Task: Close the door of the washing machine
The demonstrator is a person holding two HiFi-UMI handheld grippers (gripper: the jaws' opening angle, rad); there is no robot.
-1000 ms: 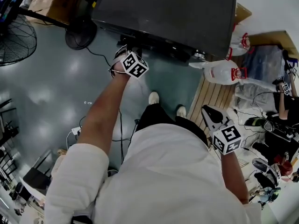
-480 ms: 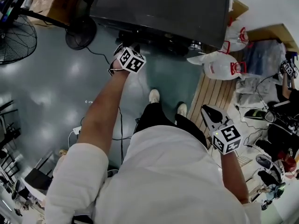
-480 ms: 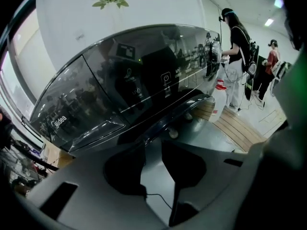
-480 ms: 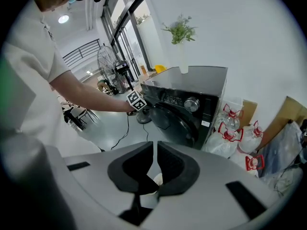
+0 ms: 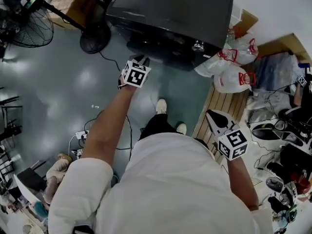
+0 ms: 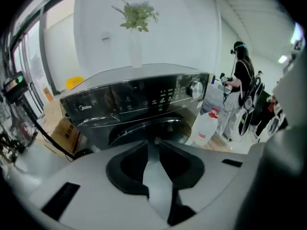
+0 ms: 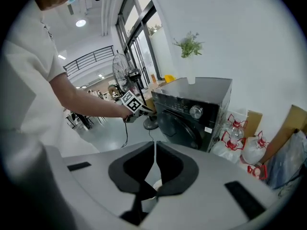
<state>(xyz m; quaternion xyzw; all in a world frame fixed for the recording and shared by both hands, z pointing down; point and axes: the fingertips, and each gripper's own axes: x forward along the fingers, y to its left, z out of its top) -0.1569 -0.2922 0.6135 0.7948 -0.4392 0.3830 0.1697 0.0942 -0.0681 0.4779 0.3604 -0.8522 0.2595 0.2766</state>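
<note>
The black front-loading washing machine (image 5: 175, 9) stands ahead of me, and its round door (image 7: 180, 123) lies flush against the front. My left gripper (image 5: 141, 60) hovers a short way in front of the door (image 6: 148, 128), pointing down at it without touching. Its jaws are closing, still a little apart, with nothing between them. My right gripper (image 5: 214, 117) hangs low at my right side, well away from the machine. Its jaws (image 7: 155, 145) meet at the tips and hold nothing.
A vase with a green sprig (image 6: 135, 42) stands on the machine. Water jugs (image 5: 234, 77) and a wooden pallet (image 5: 219, 106) lie to its right, a floor fan (image 5: 29, 23) and cables to its left. A person (image 6: 240, 80) stands at the far right.
My left gripper has drawn back from the machine's front and risen, with its wrist rolling. The right gripper has shifted slightly. The view has swung a little.
</note>
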